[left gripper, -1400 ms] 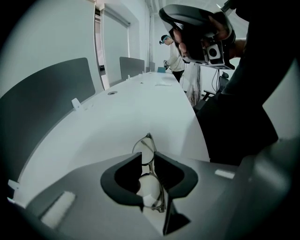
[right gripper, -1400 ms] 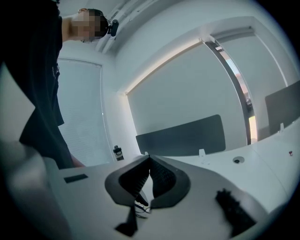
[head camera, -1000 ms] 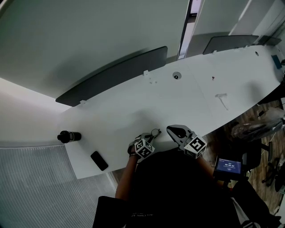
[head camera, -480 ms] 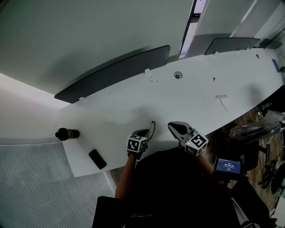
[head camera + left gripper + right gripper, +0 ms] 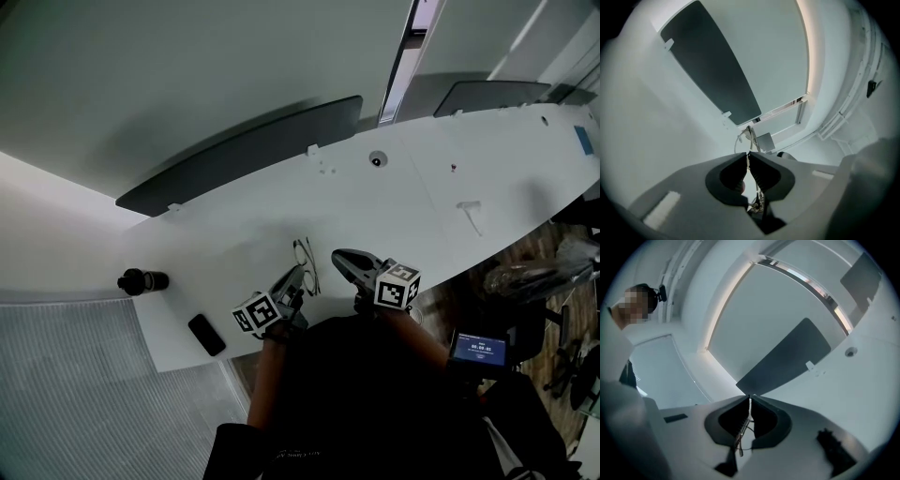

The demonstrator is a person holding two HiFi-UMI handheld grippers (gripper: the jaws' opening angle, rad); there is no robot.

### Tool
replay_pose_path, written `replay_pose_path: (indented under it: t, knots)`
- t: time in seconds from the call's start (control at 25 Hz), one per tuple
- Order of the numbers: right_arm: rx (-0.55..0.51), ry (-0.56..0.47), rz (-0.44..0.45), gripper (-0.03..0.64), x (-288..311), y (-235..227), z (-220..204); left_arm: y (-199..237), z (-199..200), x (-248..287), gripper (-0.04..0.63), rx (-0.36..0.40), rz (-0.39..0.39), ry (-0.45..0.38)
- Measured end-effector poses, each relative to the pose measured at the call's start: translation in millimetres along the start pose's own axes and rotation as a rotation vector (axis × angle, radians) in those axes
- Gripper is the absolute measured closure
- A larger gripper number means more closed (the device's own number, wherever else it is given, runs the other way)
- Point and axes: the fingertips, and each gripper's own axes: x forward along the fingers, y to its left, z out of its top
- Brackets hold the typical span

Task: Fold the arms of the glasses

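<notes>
The thin wire-framed glasses (image 5: 304,264) hang above the near part of the white table (image 5: 422,206), in front of the person. My left gripper (image 5: 296,281) is shut on their frame. In the left gripper view the wire (image 5: 744,138) sticks out past the pinched tips (image 5: 749,153) and runs back through the hollow. My right gripper (image 5: 337,257) sits just right of the glasses with its jaws shut. In the right gripper view a thin wire arm (image 5: 742,432) of the glasses runs from its pads (image 5: 749,398) down into the hollow.
A black phone (image 5: 205,335) lies near the table's front left corner, with a black cylinder (image 5: 142,280) on its side at the left edge. A dark divider panel (image 5: 244,155) lines the far edge. A small white piece (image 5: 468,210) lies to the right. A screen (image 5: 478,349) glows below the table edge.
The left gripper has lifted the glasses off the table's near edge, rolled over and shifted left. The right gripper has moved left, closer to the glasses.
</notes>
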Motion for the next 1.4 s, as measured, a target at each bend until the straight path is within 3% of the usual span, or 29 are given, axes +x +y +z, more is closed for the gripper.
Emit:
replay_pose_path:
  t: [0.24,0.32,0.48,0.68,0.92,1.12,1.4]
  knots:
    - [0.155,0.057,0.078,0.591,14,6,-17,-17,-2,-6,0.565,0.150,0.031,0.050]
    - [0.152,0.066,0.085,0.578,16,8,-19,-20,-5,-5,0.565,0.205,0.051,0.073]
    - [0.091,0.080,0.072,0.578,16,8,-17,-20,-6,-4,0.565,0.321,0.104,0.117]
    - [-0.062,0.134,0.054,0.578,19,11,-17,-21,-12,0,0.565,0.463,0.160,0.182]
    - [-0.170,0.185,0.019,0.578,25,12,-21,-20,-12,2,0.565,0.480,0.174,0.181]
    - [-0.397,0.330,-0.078,0.578,30,6,-38,-22,-13,4,0.565,0.586,0.222,0.192]
    - [-0.442,0.420,-0.123,0.577,33,-1,-45,-21,-17,5,0.568,0.604,0.232,0.207]
